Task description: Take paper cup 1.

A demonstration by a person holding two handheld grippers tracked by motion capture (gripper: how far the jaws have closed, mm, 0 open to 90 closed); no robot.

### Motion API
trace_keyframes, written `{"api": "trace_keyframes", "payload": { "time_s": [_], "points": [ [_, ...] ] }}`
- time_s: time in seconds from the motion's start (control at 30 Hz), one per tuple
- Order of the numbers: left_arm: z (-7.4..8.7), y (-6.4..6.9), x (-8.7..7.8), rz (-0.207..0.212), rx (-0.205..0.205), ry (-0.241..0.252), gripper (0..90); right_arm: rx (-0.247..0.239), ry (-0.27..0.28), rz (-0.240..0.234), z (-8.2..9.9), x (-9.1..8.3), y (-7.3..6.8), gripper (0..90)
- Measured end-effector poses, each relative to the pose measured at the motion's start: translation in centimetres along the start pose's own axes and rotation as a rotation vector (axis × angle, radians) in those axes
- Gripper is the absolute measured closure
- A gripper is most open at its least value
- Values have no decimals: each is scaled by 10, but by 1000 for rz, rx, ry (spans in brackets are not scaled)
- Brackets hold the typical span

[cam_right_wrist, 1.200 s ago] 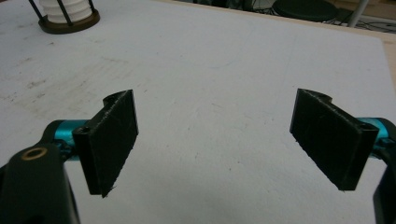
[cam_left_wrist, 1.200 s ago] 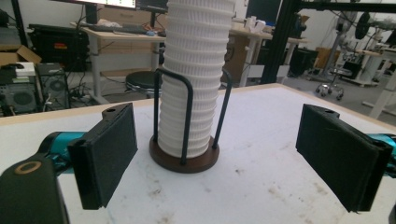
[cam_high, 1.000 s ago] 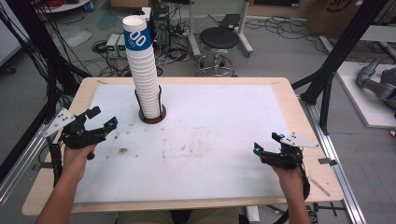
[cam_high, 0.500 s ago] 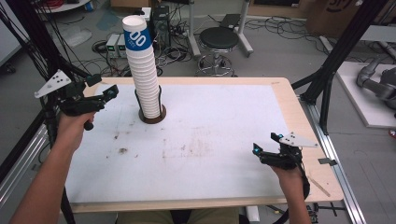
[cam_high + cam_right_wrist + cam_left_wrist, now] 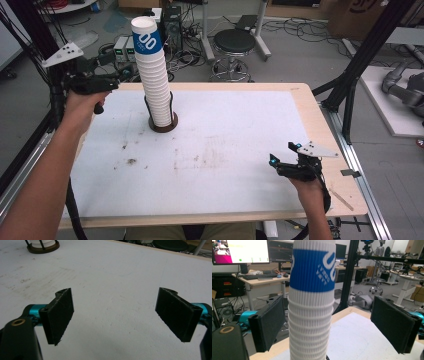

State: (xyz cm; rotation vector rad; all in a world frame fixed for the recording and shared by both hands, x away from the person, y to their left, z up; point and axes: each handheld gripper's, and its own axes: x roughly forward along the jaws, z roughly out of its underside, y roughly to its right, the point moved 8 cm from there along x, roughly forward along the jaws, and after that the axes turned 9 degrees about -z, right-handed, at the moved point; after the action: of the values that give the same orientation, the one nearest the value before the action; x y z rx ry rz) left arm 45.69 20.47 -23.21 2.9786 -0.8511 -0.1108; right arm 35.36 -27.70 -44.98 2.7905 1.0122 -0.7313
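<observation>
white ribbed paper cups (image 5: 154, 75), stacked tall in a round wooden holder (image 5: 163, 125), stood at upper left of the table (image 5: 300, 100). left gripper (image 5: 117, 80) hung wide open beside the top, gripping nothing; a skewed squeeze could topple it. right gripper (image 5: 275, 162) lay open, empty, at lower right

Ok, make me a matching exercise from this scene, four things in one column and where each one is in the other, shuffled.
1. tall stack of white ribbed paper cups
2. round dark brown wooden holder
3. left claw
4. right claw

a. low over the table's near right part, open
b. raised beside the stack's upper part, open
c. standing upright in the holder
d. on the white table cover, far left

Pairs: 1-c, 2-d, 3-b, 4-a
</observation>
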Motion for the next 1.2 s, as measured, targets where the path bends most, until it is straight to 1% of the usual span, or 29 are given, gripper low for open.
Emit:
{"api": "trace_keyframes", "payload": {
  "time_s": [0.07, 0.13, 0.17, 0.27, 0.33, 0.4, 0.47, 0.5, 0.57, 0.6, 0.63, 0.67, 0.7, 0.73, 0.77, 0.83, 0.87, 0.9, 0.97, 1.0, 1.03, 1.07, 1.13, 1.2],
  "points": [
    [-3, 0, 3, 3, 3, 3, 124, -2, -2, 0, 0, 0, 1, 154],
    [-8, -1, 9, -2, 7, -12, 124, -1, -3, -3, 1, 1, 0, 154],
    [-13, -2, 13, 0, 8, -8, 124, 0, -2, -4, 1, 1, 0, 154],
    [-18, -2, 17, -3, 8, -11, 124, 2, -1, -5, 1, 0, 0, 154],
    [-22, -2, 23, -4, 14, -17, 124, -1, -2, -6, 1, 0, 0, 154],
    [-23, -2, 28, 0, 6, -23, 124, 1, 2, -9, 1, 0, 1, 154],
    [-23, -2, 31, -4, 9, -28, 124, 2, 2, -11, 1, 1, 1, 154],
    [-24, -2, 36, -3, 3, -32, 124, 9, -1, -12, 2, 1, 1, 154],
    [-26, -2, 42, -12, 12, -40, 124, 8, -2, -13, 2, 1, 1, 154],
    [-26, -2, 42, -12, 12, -40, 124, 7, 1, -12, 2, 1, 1, 154],
    [-29, -4, 48, -22, 12, -44, 124, 10, 2, -13, 2, 1, 1, 154],
    [-29, -4, 48, -22, 12, -44, 124, 10, 2, -13, 2, 1, 1, 154],
    [-30, -5, 51, -27, 6, -48, 124, 9, 2, -12, 2, 1, 2, 154],
    [-33, -6, 58, -31, 1, -53, 124, 9, 3, -12, 2, 1, 2, 154],
    [-34, -5, 61, -34, 2, -56, 124, 9, 2, -12, 2, 1, 2, 154],
    [-37, -3, 67, -27, 6, -57, 124, 11, 1, -13, 3, 0, 3, 154],
    [-37, -3, 67, -27, 6, -57, 124, 11, 1, -13, 3, 0, 3, 154],
    [-38, -1, 73, -32, 10, -67, 124, 10, 2, -11, 4, 0, 4, 154],
    [-37, 0, 80, -39, 14, -80, 124, 18, 3, -11, 4, -2, 4, 154],
    [-37, 0, 80, -39, 14, -80, 124, 17, 7, -9, 4, -2, 5, 154],
    [-37, -1, 85, -52, 13, -88, 124, 19, 6, -9, 5, -3, 5, 154],
    [-37, -1, 85, -52, 13, -88, 124, 18, 6, -8, 5, -4, 5, 154],
    [-38, 0, 91, -62, 4, -85, 125, 22, 9, -7, 5, -5, 6, 154],
    [-39, 1, 92, -64, 7, -84, 140, 25, 9, -8, 6, -5, 6, 154]
  ]
}}
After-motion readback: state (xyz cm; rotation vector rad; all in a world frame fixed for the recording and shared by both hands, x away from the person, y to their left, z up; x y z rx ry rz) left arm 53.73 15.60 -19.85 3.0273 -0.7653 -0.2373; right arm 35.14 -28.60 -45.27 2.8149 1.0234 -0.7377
